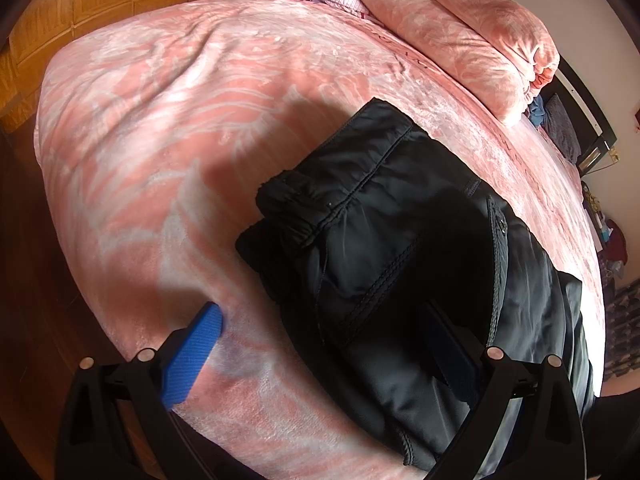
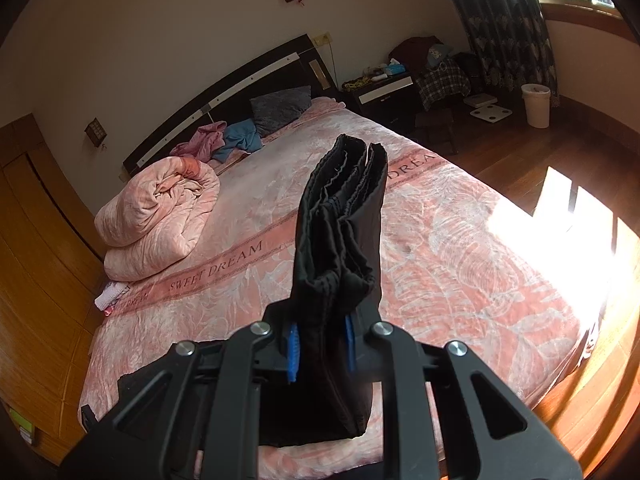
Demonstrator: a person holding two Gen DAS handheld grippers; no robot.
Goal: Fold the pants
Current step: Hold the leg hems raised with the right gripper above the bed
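Note:
The black pants lie partly folded on the pink bedspread, waistband end toward the far side. My left gripper hovers open just above them; its left blue pad is over the bedspread and its right finger is over the black cloth. In the right wrist view my right gripper is shut on a thick folded stack of the pants, which stands up between the blue pads above the bed.
A rolled pink quilt lies at the bed's left side. Loose pink and blue clothes and a grey pillow sit by the dark headboard. Wooden wardrobe on the left, nightstand, white bin and sunlit wooden floor on the right.

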